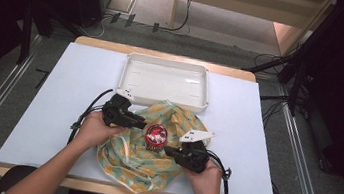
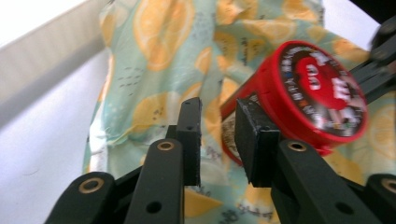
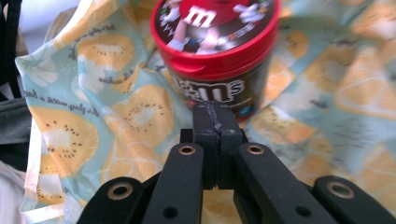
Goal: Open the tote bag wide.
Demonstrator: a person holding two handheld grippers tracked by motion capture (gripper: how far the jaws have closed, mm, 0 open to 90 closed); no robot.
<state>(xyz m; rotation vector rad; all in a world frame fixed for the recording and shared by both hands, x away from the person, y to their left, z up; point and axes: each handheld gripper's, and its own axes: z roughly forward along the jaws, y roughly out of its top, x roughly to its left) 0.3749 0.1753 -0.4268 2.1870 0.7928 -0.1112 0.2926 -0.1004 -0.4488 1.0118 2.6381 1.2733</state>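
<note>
- Tub (image 1: 156, 135): red lid, upright on the cloth (image 1: 140, 166), mid-table, between both grippers.
- Cloth: fruit print, crumpled, just in front of the tray (image 1: 164, 81).
- Left gripper (image 2: 217, 135): jaws slightly apart, nothing clamped, beside the tub.
- Right gripper (image 3: 215, 122): jaws pressed together, empty, just short of the tub.

Red-lidded brown candy tub (image 1: 156, 135), mint citrus-print cloth (image 1: 141, 163), white tray (image 1: 164, 81)
</note>
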